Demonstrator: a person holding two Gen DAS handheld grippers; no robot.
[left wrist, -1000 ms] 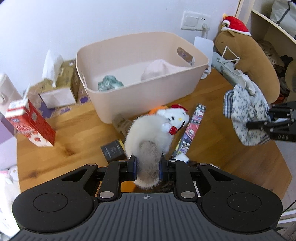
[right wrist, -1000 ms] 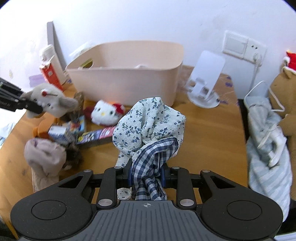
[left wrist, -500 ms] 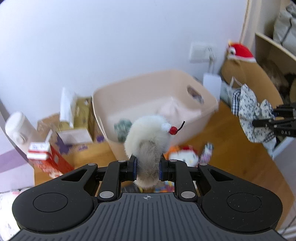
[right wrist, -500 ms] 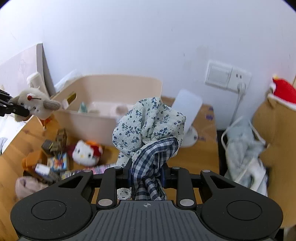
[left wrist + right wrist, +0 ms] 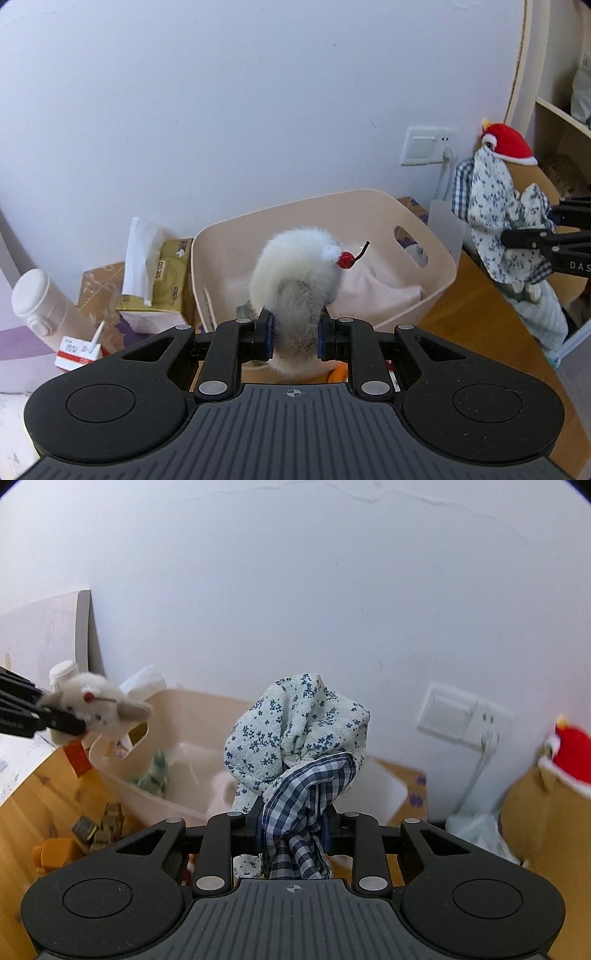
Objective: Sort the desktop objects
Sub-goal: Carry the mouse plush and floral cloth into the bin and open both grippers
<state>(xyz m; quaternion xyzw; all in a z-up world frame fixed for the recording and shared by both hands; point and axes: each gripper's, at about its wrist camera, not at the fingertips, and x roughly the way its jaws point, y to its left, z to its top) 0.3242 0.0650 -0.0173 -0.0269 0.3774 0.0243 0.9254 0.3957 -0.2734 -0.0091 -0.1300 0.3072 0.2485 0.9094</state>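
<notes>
Grey-white plush toy [image 5: 295, 280], clamped at its lower end by the left gripper [image 5: 294, 334], is held in the air over the near rim of the beige bin [image 5: 436, 273]. Floral-and-plaid cloth bundle [image 5: 299, 753], pinched by the right gripper [image 5: 293, 830], hangs at the bin's 3 o'clock side in the left wrist view. Inside the bin: pale pink fabric [image 5: 373, 284]. At 9 o'clock of the bin: tissue box [image 5: 162, 284], white bottle [image 5: 44, 310]. Wooden desk [image 5: 480, 325] below.
</notes>
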